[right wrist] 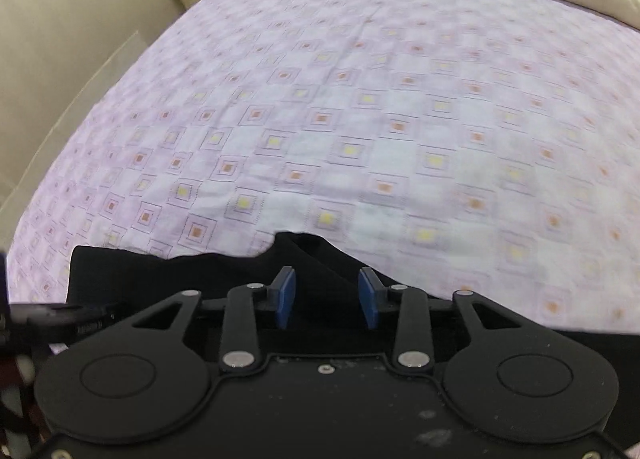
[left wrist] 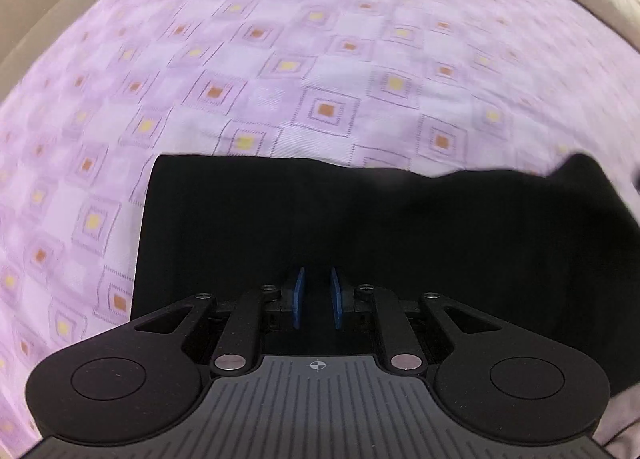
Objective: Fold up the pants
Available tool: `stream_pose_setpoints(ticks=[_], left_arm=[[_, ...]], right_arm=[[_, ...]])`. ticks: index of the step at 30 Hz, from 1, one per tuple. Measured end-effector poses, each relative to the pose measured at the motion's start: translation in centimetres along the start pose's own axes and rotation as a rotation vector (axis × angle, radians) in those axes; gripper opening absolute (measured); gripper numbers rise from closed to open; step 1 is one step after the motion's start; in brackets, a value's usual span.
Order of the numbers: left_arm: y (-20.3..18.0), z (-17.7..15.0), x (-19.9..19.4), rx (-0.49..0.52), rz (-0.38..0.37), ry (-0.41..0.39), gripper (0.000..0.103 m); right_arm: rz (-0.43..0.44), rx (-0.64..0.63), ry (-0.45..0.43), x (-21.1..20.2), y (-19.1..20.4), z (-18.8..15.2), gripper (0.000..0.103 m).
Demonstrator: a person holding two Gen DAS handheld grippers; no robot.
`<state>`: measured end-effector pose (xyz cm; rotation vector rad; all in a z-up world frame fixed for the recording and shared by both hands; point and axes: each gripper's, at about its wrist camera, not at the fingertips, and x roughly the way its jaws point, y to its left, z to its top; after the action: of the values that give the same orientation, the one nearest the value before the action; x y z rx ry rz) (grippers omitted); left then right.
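Pants [left wrist: 360, 227] lie on bed [left wrist: 280, 59], looks partly folded w/ neat left edge. Left tongs [left wrist: 317, 299] nearly clenched, grip on cloth unclear; right tongs [right wrist: 327, 297] released. More folds prob left.

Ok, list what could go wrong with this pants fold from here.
1. The right gripper is open over the black pants, whose far edge is bumpy, so the fold may settle uneven.
2. The left gripper stands nearly closed over black fabric; whether it pinches cloth is unclear, and lifting away could drag the layer.
3. The patterned sheet underneath is soft and could get pinched too.
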<state>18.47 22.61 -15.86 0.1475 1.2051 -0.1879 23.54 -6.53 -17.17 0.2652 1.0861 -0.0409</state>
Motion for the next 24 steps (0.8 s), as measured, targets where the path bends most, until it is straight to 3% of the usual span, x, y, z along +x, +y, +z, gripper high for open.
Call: stream_pose_setpoints(ticks=[3,9,10,11,12,15,20,24], left_arm=[[-0.7,-0.2,-0.1,0.061,0.022,-0.018,0.015],[-0.5,-0.1,0.2,0.008,-0.004,-0.022,0.015],[-0.4,0.0,0.5,0.002,-0.009,-0.023,0.015],[-0.4,0.1,0.5,-0.002,-0.014,-0.024,0.015],[-0.3,0.0,0.3,-0.006,-0.019,-0.026,0.015],[0.0,0.0,0.1,-0.024,-0.034,-0.028,0.015],[0.6,0.0,0.3,-0.059,-0.062,-0.029,0.015],[0.7,-0.1,0.3,-0.067,-0.074,-0.041,0.015]], right_arm=[[0.005,-0.027,0.037,1.7,1.2,0.7,0.047],[-0.003,-0.094,0.121,6.2,2.5,1.6,0.050],[0.009,-0.104,0.136,6.5,2.7,1.5,0.038],[0.038,-0.116,0.145,6.6,2.9,1.3,0.015],[0.061,-0.134,0.150,6.3,3.2,1.0,0.012],[0.037,-0.254,0.119,4.9,4.9,-0.9,0.009],[0.059,-0.362,0.140,2.8,6.2,-3.8,0.005],[0.012,-0.271,0.019,1.1,5.3,-1.7,0.004]])
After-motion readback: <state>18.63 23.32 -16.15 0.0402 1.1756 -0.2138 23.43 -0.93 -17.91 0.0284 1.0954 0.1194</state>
